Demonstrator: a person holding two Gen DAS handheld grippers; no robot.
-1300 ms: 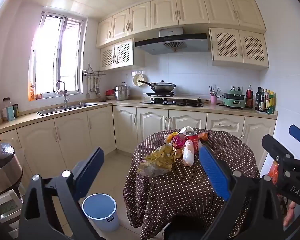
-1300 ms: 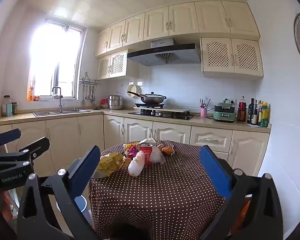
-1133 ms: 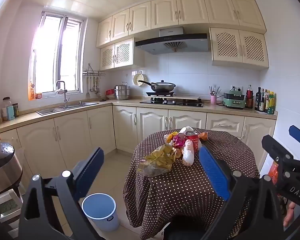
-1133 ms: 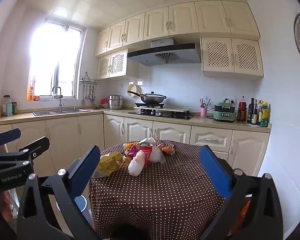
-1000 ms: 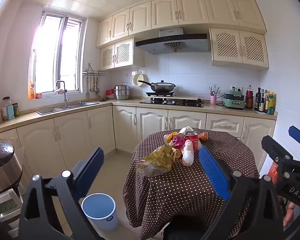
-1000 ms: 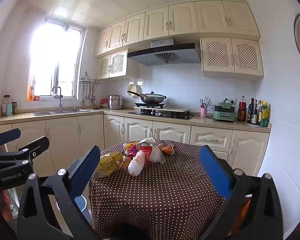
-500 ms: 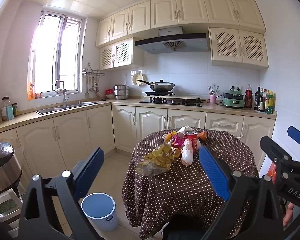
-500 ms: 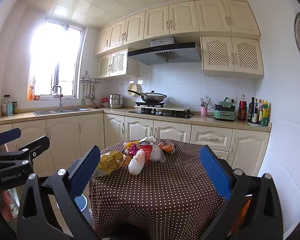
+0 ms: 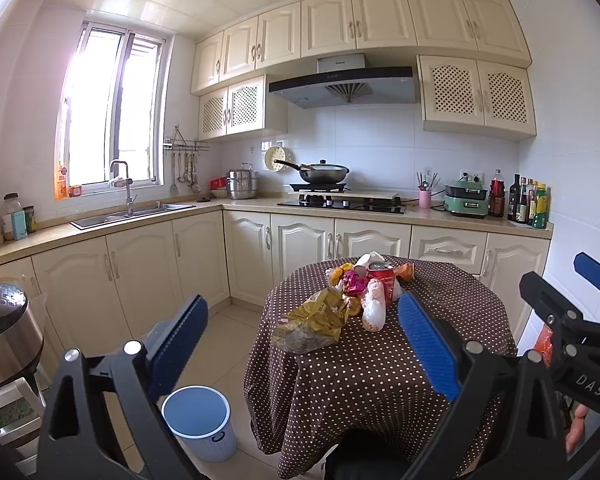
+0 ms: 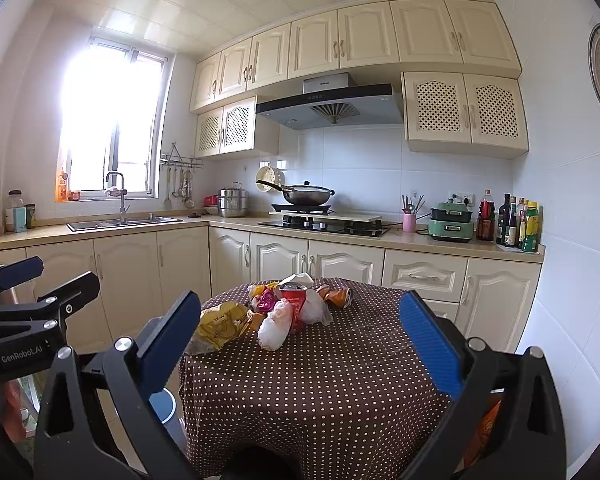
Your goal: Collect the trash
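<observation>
Trash pile (image 10: 276,312) of crinkled yellow foil bag (image 10: 222,322), red can (image 10: 294,300), and white plastic bags, far centre of round polka-dot-clothed desk (image 10: 320,384), pale blue cylindrical bin (image 9: 198,420) on tiled floor at left, left gripper (image 9: 300,344) and right gripper (image 10: 300,340) with ribbed blue fingers (image 10: 430,346) spread wide, holding nothing.

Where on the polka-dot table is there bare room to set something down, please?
The near half of the table, from the white bag to the front edge, is bare, as is the right side past the orange wrapper. The far-left part is crowded: yellow bag, red can and wrappers lie bunched together.
</observation>
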